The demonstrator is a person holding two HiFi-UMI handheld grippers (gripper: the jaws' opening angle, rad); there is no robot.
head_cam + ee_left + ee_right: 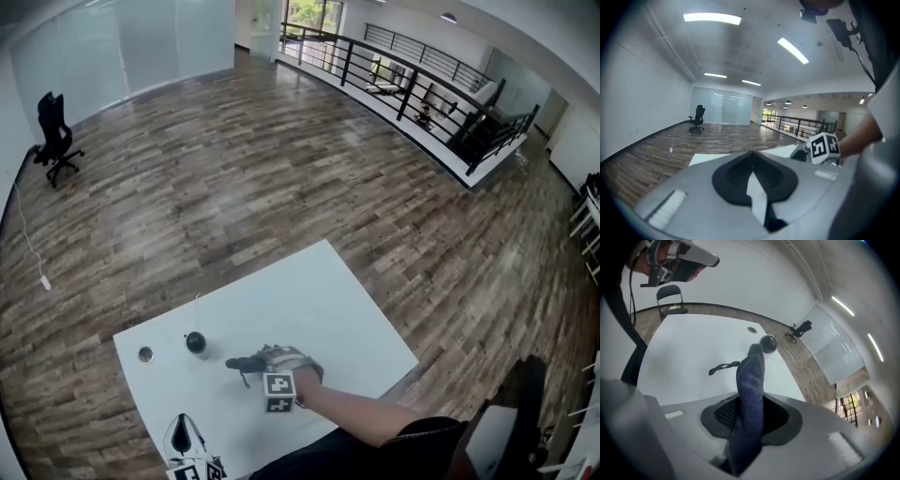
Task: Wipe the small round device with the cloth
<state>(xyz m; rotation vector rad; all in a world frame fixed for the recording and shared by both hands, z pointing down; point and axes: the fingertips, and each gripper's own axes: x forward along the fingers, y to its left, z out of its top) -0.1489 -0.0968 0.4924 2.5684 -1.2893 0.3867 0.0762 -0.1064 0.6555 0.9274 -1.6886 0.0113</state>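
Small round device (195,342) sits on white surface (309,291). Left hand-held gripper (185,436) at near edge, jaws together, empty. Right hand-held gripper (264,361) clamps dark blue cloth (751,380), its tip near device, apart.

The cloth (751,390) is coarse-textured fabric, rough and matt — the small round device (768,343) looks smooth, dark and faintly glossy. The surface (319,300) is smooth matt white; the floor (234,169) is grained wood planks.
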